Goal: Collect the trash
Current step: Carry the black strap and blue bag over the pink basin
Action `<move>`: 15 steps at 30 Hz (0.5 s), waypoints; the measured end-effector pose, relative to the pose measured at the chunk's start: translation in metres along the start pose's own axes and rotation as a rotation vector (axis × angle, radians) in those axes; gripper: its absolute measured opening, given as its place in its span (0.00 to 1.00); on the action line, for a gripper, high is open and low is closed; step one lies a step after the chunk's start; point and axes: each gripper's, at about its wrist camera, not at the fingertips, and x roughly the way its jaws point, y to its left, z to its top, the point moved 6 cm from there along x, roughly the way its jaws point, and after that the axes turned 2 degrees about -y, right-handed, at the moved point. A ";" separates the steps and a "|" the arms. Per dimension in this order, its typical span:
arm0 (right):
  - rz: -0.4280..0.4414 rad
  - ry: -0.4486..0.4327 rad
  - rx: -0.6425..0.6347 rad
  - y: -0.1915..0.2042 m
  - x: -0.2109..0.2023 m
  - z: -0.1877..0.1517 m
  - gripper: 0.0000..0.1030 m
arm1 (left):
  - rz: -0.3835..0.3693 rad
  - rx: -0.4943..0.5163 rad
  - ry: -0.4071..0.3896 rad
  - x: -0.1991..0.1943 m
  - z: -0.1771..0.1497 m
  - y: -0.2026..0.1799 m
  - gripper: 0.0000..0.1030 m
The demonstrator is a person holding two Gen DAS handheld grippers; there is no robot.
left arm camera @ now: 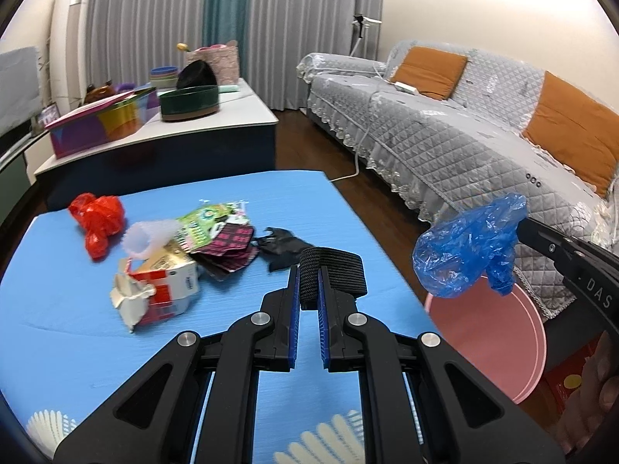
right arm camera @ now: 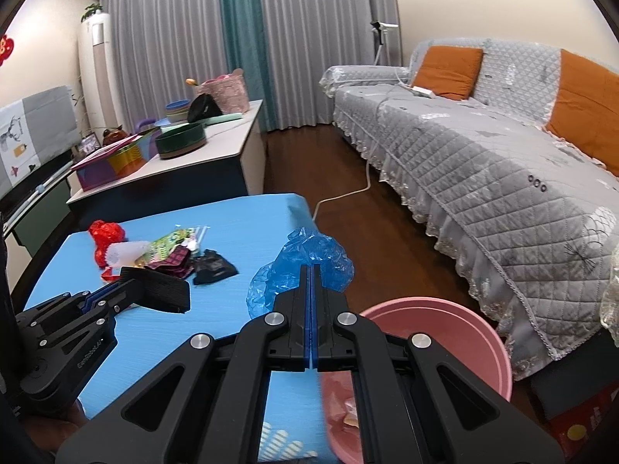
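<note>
My left gripper (left arm camera: 308,270) is shut on a black ribbed band (left arm camera: 332,270) and holds it above the blue table (left arm camera: 77,328); the band also shows in the right wrist view (right arm camera: 162,290). My right gripper (right arm camera: 311,268) is shut on a crumpled blue plastic bag (right arm camera: 301,266), held near the table's right edge beside the pink bin (right arm camera: 445,332). In the left wrist view the blue bag (left arm camera: 464,251) hangs above the bin (left arm camera: 491,332). On the table lie a red bag (left arm camera: 98,220), a torn carton (left arm camera: 154,290), snack wrappers (left arm camera: 220,239), a clear cup (left arm camera: 149,236) and a black bag (left arm camera: 280,247).
A white-topped cabinet (left arm camera: 216,120) behind the table carries a dark round tin (left arm camera: 189,102) and a colourful box (left arm camera: 96,127). A grey-covered sofa (left arm camera: 445,127) with orange cushions runs along the right. A white cable (right arm camera: 348,193) lies on the dark wood floor.
</note>
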 end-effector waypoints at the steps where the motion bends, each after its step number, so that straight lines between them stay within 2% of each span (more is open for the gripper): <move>1: -0.006 0.000 0.003 -0.003 -0.001 0.000 0.00 | -0.006 0.005 -0.001 0.000 0.000 -0.004 0.08; 15: -0.105 0.000 0.055 -0.064 -0.019 -0.006 0.00 | -0.111 0.081 -0.002 0.009 0.002 -0.076 0.08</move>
